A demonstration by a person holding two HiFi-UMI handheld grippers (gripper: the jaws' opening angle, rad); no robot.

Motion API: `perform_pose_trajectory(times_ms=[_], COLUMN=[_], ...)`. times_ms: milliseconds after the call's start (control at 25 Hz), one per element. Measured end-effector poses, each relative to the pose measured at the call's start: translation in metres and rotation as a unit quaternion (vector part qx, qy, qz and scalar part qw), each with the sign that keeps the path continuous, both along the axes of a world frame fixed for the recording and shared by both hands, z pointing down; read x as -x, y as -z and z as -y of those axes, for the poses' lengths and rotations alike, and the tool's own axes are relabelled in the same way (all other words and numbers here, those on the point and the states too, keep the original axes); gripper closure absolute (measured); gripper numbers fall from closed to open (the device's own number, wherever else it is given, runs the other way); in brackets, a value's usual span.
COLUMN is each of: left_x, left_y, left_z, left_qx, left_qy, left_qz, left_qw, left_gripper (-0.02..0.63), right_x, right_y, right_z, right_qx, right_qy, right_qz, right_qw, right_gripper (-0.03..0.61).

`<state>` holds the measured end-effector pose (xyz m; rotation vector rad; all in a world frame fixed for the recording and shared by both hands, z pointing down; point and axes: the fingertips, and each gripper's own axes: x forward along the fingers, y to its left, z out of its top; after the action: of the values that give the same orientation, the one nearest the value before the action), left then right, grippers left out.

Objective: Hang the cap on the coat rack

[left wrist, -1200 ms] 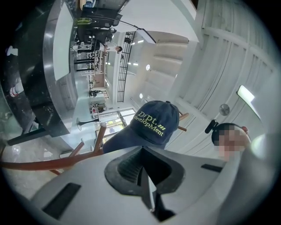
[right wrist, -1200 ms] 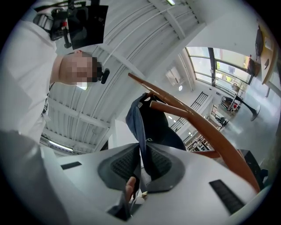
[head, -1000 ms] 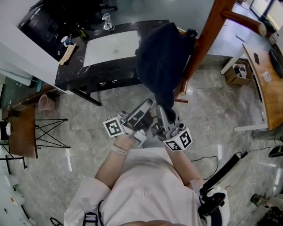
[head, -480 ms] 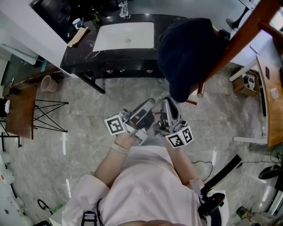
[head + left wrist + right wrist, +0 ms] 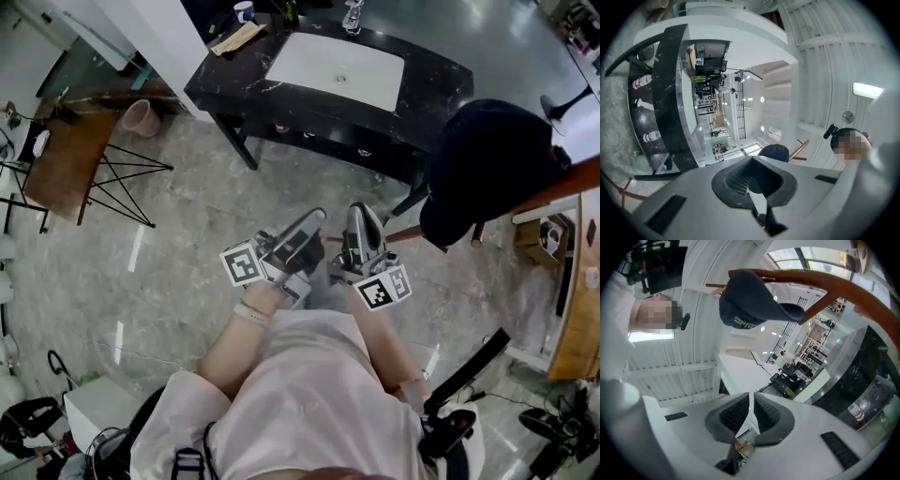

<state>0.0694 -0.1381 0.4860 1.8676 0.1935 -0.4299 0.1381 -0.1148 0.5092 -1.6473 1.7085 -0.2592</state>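
**Bright, even light; heavy fisheye bend**

Lit evenly from overhead in the head view, with pale glints on the polished floor (image 5: 187, 234) and only a soft shadow beneath the black counter (image 5: 441, 84). Sharp in the middle, bent and stretched toward the edges. Ringed in black in both gripper views, with every straight line bowed. Nearly blown out to white at the ceiling lamp (image 5: 868, 89). Dark and flat on the cap (image 5: 754, 301), backlit against bright windows (image 5: 811, 258). Slightly soft on the left gripper (image 5: 752, 176) and right gripper (image 5: 751, 408), close to the lens.
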Motion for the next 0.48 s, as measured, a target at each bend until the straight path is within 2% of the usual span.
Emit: perform_pose_trajectory(times_ms=[280,480], left_x=[0.059,0.103], left_y=[0.018,0.032], left_z=[0.022,0.034], left_qx=[0.008,0.002], left_qy=[0.085,0.148], left_qz=[0.003,0.000], left_qw=[0.9964,0.9890], left_gripper=[0.606,0.606], right_x=[0.057,0.100], right_y=[0.023,0.034], right_z=[0.040,0.060], right_qx=[0.014,0.014], right_qy=[0.090,0.153], right_qz=[-0.009,0.003], right_qw=[0.996,0.988], right_gripper=[0.538,0.538])
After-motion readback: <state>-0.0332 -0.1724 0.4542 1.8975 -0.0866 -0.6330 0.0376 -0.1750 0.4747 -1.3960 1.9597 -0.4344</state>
